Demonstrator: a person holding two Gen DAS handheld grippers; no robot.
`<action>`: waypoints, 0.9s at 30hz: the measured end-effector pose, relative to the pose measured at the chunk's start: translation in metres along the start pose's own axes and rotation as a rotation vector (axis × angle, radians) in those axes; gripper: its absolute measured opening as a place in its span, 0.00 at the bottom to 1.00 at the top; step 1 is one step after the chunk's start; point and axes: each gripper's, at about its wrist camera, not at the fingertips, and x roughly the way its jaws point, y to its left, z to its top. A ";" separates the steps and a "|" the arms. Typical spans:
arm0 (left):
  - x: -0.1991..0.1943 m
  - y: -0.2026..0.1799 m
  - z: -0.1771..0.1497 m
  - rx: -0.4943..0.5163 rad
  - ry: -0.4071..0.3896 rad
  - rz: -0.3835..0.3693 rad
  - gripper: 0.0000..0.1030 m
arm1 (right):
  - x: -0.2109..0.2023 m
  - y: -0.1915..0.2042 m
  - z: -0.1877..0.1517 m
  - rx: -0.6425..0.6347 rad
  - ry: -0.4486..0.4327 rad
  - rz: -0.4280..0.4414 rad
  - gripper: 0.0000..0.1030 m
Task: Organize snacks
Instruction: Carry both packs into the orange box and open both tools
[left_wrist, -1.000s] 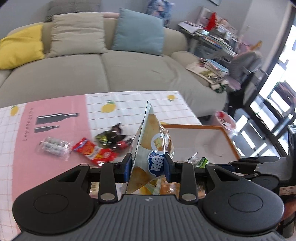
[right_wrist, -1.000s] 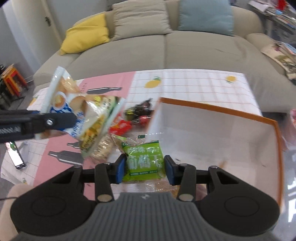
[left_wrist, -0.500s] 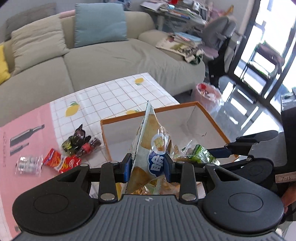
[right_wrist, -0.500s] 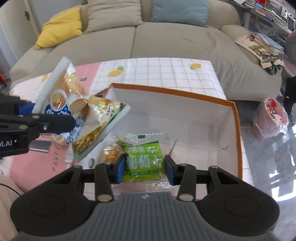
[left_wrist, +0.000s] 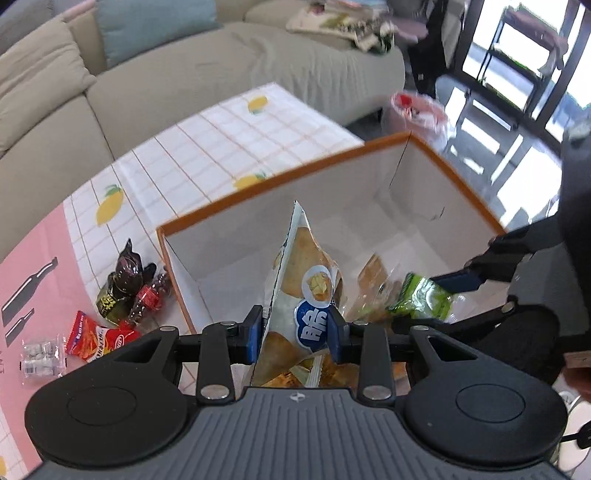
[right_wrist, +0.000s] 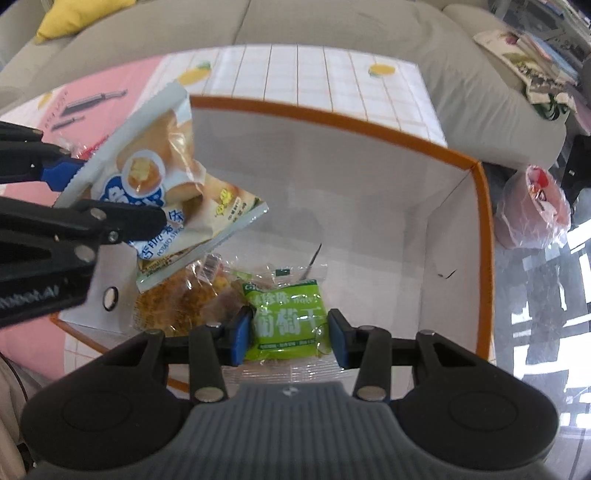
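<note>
Checked tablecloth (left_wrist: 229, 147) carrying white orange-rimmed cardboard box (right_wrist: 369, 177); left gripper (left_wrist: 295, 330) clenching crinkly chip bag (left_wrist: 306, 295), right gripper (right_wrist: 286, 338) gripping green packet (right_wrist: 286, 317); bags risking colliding over box's near-left corner.

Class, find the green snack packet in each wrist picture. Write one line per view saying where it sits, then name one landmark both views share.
Left wrist view: the green snack packet is right of centre, gripped by the right gripper over the box.
Right wrist view: the same packet is at bottom centre, between that gripper's blue pads.
Shared landmark: the orange-rimmed box, white inside.
</note>
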 end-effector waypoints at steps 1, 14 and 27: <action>0.004 0.001 0.000 0.004 0.014 0.007 0.37 | 0.003 0.000 0.001 0.000 0.011 0.003 0.41; 0.031 -0.002 -0.003 0.066 0.099 0.098 0.42 | 0.017 0.009 0.015 -0.028 0.035 -0.003 0.41; 0.004 0.013 0.002 0.013 0.037 0.094 0.76 | 0.003 0.015 0.014 -0.062 0.004 0.003 0.41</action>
